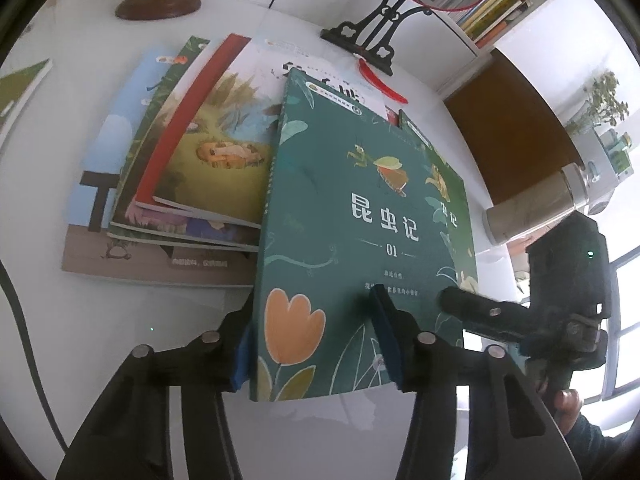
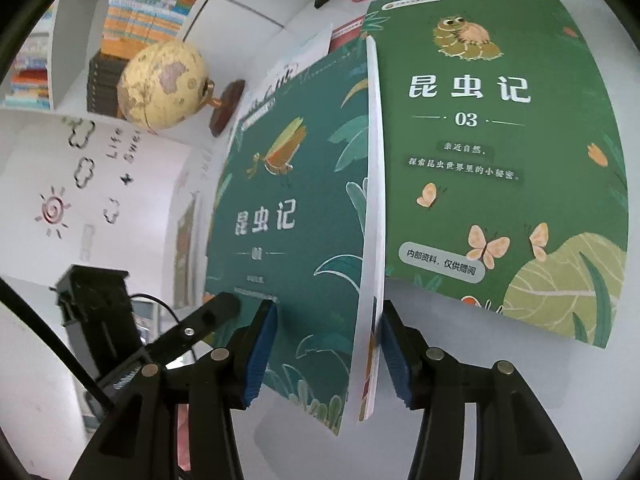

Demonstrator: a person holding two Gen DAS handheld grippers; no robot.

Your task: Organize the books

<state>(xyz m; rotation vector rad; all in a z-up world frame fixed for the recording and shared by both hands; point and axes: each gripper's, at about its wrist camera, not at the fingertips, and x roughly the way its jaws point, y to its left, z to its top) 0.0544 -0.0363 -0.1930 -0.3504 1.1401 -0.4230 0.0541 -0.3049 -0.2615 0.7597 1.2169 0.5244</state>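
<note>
A dark teal book marked 01 (image 1: 360,200) (image 2: 288,220) is tilted up off the white table (image 1: 320,432). Its spine side leans on a fanned stack of picture books (image 1: 200,152). My left gripper (image 1: 312,300) is open around the book's near edge, one pad at the spine and the other over the cover. My right gripper (image 2: 329,306) is open too and straddles the raised page edge, with one finger (image 1: 468,306) above the cover and the other behind the book. A green book marked 03 (image 2: 500,160) lies flat under that raised side.
A cream globe (image 2: 164,88) on a wooden base and a black ornament stand (image 1: 372,28) with a red tassel sit behind the books. A glass bottle (image 1: 536,204) lies at the right. Another book (image 1: 20,92) sits at the far left. Bookshelves (image 2: 140,12) line the wall.
</note>
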